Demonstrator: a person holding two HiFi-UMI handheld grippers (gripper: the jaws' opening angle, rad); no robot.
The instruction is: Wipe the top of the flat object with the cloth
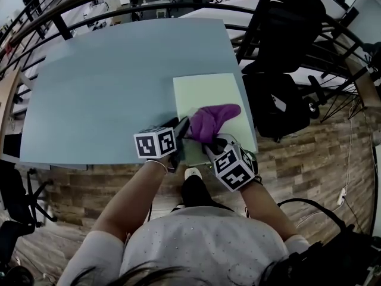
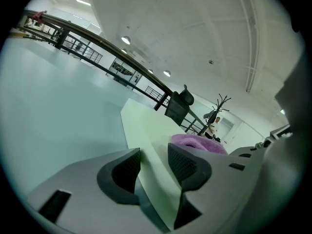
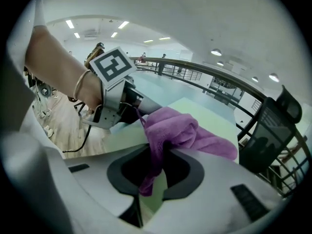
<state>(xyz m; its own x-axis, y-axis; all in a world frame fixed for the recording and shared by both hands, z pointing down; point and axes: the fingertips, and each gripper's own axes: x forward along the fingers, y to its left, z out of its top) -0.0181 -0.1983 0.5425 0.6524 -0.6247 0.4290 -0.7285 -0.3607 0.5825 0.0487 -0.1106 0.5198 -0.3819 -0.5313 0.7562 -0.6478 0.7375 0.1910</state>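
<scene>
- Between the pads [image 3: 180, 174] of the right gripper [image 3: 157, 155], a fold of the purple cloth [image 3: 178, 128] is being pinched. The jaws are closed narrow on it, and the rest is spilling forward onto the pale green sheet [image 1: 205, 88].
- The cloth is looking soft, light and limp. A bunched grip near its middle is probably serving better than a corner, since more fabric is meeting the surface.
- The sheet is lying flat on the near right part of the table [image 1: 119, 82]. It is appearing thin and light, so it is likely to slide under a wipe, and its edge is the place to steady it.
- The left gripper [image 2: 153, 154] is standing with its jaws wide, straddling the sheet's near left edge without visibly pressing it.
- The right gripper is pointing steeply down and the left one more shallowly, with both forearms reaching forward from the body.
</scene>
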